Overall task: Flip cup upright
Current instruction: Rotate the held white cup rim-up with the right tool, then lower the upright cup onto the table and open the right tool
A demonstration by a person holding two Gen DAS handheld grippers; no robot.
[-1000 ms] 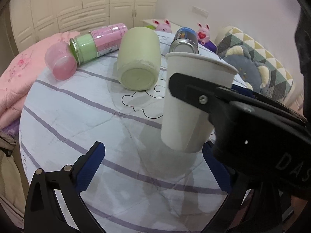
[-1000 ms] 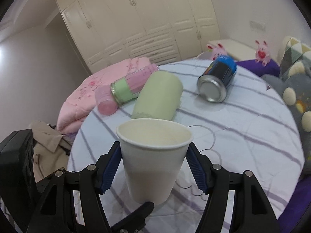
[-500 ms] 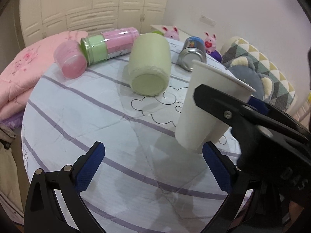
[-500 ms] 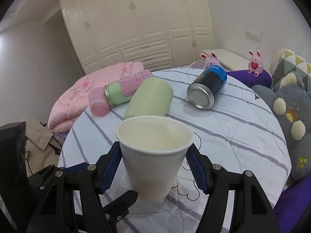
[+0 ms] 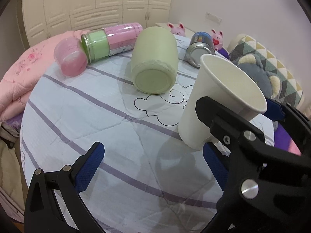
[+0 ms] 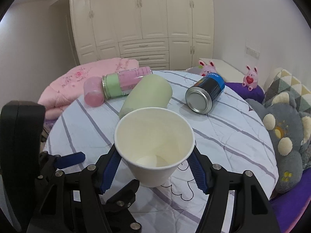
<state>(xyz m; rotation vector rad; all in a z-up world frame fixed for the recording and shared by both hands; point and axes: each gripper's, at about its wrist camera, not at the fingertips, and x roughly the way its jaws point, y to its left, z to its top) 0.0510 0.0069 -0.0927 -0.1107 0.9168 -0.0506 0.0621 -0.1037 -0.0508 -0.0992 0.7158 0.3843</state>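
Observation:
A white paper cup (image 6: 154, 147) is held mouth-up between the blue pads of my right gripper (image 6: 155, 167), which is shut on it. In the left wrist view the cup (image 5: 217, 104) leans to the right with its base close above the striped cloth; whether it touches I cannot tell. My left gripper (image 5: 153, 167) is open and empty, just left of the cup. A pale green cup (image 5: 154, 60) lies on its side behind, base toward me.
On the round table with a striped cloth (image 5: 87, 116) lie a pink-and-green bottle (image 5: 110, 39), its pink cap (image 5: 71, 59) and a blue can (image 5: 200, 49). A pink quilt (image 6: 87, 75) lies at left, plush cushions (image 6: 285, 128) at right.
The right gripper has drawn back with the white cup and tipped its mouth toward the right wrist camera, so the inside bottom now shows. The left gripper stays open.

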